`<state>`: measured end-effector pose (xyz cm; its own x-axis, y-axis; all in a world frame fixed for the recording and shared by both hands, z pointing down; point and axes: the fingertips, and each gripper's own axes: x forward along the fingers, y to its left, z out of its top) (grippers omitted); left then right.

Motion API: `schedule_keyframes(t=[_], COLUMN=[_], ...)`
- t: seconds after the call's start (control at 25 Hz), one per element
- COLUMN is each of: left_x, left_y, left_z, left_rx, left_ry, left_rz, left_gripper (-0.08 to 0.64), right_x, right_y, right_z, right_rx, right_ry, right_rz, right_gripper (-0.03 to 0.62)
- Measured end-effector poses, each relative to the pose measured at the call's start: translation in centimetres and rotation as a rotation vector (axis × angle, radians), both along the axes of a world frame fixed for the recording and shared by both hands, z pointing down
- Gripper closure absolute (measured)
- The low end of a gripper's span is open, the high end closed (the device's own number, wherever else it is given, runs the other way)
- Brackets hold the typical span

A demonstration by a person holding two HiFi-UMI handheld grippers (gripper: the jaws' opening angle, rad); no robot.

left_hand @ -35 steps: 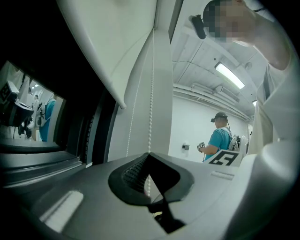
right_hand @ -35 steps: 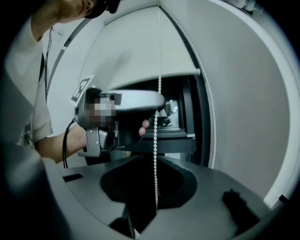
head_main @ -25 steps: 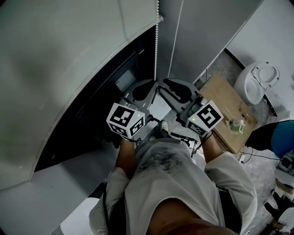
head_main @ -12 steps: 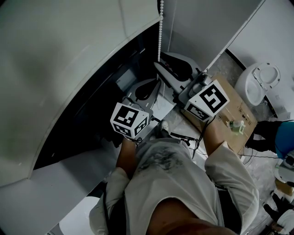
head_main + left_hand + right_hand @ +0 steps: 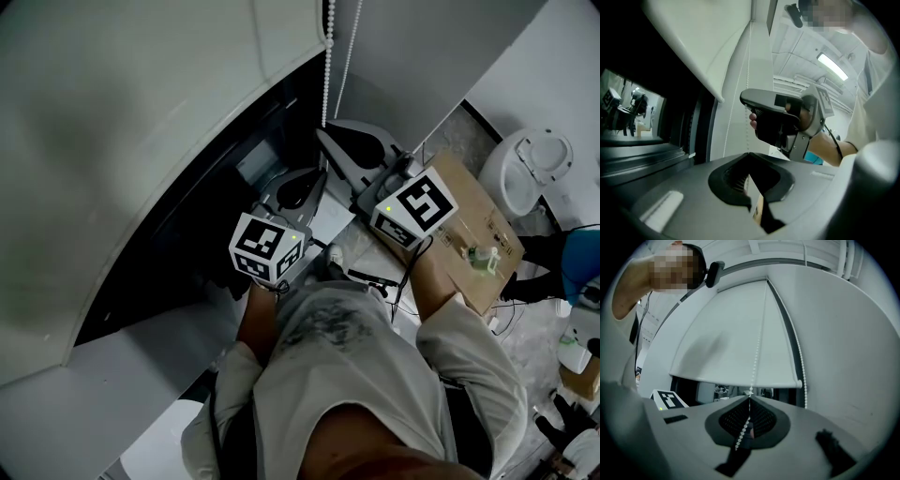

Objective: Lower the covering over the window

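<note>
A white roller blind [image 5: 141, 141] covers the upper part of a dark window [image 5: 206, 216]. Its bottom bar [image 5: 736, 380] hangs above the open lower pane. A white bead chain [image 5: 327, 75] hangs at the blind's right end in two strands. My right gripper [image 5: 323, 133] is shut on one strand, and beads run through its tips [image 5: 750, 398]. Lower down and to the left, my left gripper [image 5: 322, 175] is shut, with the bead chain [image 5: 748, 117] coming down into its tips [image 5: 749, 154]. In the left gripper view the right gripper [image 5: 773, 117] is just above.
A grey wall [image 5: 412, 56] stands right of the window. A cardboard box [image 5: 469, 234] with a small bottle [image 5: 483, 255] sits on the floor at right, and a white toilet [image 5: 530, 164] is beyond it. The pale sill [image 5: 122, 375] runs below the window.
My right gripper rose up the chain from beside the left one, then dropped slightly. The left gripper has barely moved.
</note>
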<state>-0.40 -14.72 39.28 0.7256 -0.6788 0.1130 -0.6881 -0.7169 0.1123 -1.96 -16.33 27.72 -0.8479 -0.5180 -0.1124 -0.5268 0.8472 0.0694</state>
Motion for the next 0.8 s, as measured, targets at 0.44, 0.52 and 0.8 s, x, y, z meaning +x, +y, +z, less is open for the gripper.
schedule_keyframes(t=[0.44,0.52,0.8], left_x=[-0.1,-0.1,-0.1], left_y=[0.2,0.3,0.7], left_z=[5.5,6.2,8.8], left_rx=[-0.114,-0.129,-0.175], left_ry=[-0.038,-0.044,-0.055], left_rz=[0.006,0.008,0.011], left_gripper=[0.552,0.552,0.552], right_x=[-0.6,-0.7,-0.9], right_y=[-0.3,-0.3,-0.2], right_z=[5.6,6.3,9.0], right_rx=[-0.095,-0.11,-0.153], right_ry=[0.047,0.052,0.08], right_rz=[0.012,0.014,0.013], right_gripper=[0.575,0.575,0.575])
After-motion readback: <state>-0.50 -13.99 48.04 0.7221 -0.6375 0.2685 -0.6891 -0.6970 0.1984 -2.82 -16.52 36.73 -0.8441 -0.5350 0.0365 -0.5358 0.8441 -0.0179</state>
